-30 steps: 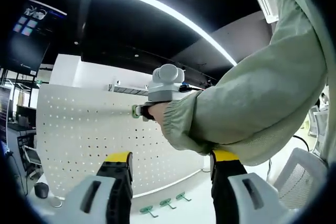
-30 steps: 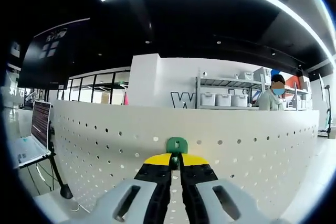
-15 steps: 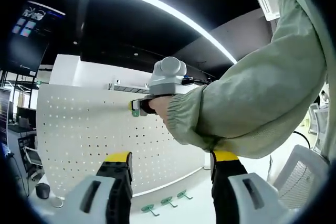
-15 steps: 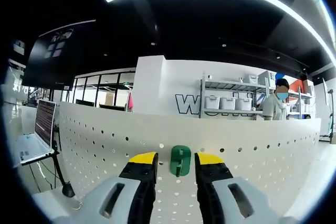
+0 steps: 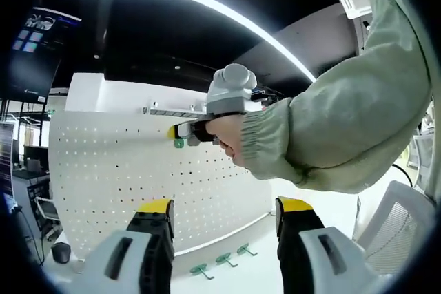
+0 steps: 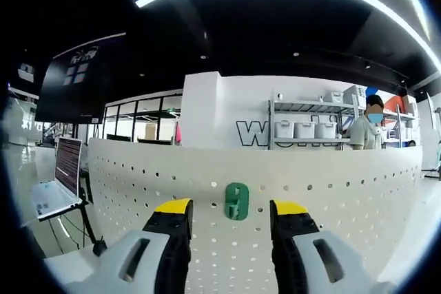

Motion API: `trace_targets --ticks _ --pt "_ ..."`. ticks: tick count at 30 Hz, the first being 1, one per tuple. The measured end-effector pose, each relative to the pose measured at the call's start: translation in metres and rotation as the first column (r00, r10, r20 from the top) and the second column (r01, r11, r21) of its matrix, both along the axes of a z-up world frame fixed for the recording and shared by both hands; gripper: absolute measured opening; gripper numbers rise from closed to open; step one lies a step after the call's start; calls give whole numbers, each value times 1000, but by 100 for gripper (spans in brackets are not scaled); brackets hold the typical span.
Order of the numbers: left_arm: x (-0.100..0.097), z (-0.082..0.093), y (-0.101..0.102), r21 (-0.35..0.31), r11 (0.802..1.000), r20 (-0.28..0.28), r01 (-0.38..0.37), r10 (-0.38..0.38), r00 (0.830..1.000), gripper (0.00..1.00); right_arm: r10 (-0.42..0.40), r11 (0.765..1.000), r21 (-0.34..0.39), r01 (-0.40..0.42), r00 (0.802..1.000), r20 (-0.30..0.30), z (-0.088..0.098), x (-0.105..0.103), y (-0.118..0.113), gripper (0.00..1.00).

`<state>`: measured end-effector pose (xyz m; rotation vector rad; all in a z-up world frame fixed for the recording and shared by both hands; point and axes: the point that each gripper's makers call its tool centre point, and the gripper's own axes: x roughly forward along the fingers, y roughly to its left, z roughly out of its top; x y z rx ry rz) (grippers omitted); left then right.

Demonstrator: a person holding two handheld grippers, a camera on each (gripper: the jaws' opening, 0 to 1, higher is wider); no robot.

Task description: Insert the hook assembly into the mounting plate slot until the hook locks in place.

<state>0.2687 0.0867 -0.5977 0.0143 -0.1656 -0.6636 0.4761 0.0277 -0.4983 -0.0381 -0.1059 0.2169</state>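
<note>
Left gripper view: the small green plastic hook point(image 5: 178, 143) on the white perforated mounting plate point(image 5: 103, 170) is too small to tell if it is seated; the right gripper point(image 5: 180, 131) and a pale green sleeve point(image 5: 344, 129) cover the plate beyond it. Three green hooks point(image 5: 222, 261) between this view's jaws are too small for detail. Right gripper view: the plate's lower part sits behind the jaws.
</note>
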Motion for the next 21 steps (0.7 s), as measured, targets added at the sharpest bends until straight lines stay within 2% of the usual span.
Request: trace_targets --ticks 8,16,21 --pt "0 -4 -1 22 1000 -7 -3 3 1000 61 35 999 1 -35 999 -13 -1 -13 -5 51" --pt "1 -8 0 40 999 -16 -8 9 1000 61 84 996 -12 -84 996 -37 -8 -34 -10 51" --pt "2 -10 -1 53 999 -21 -11 12 1000 61 79 996 -35 -80 996 -43 -17 -47 -21 51"
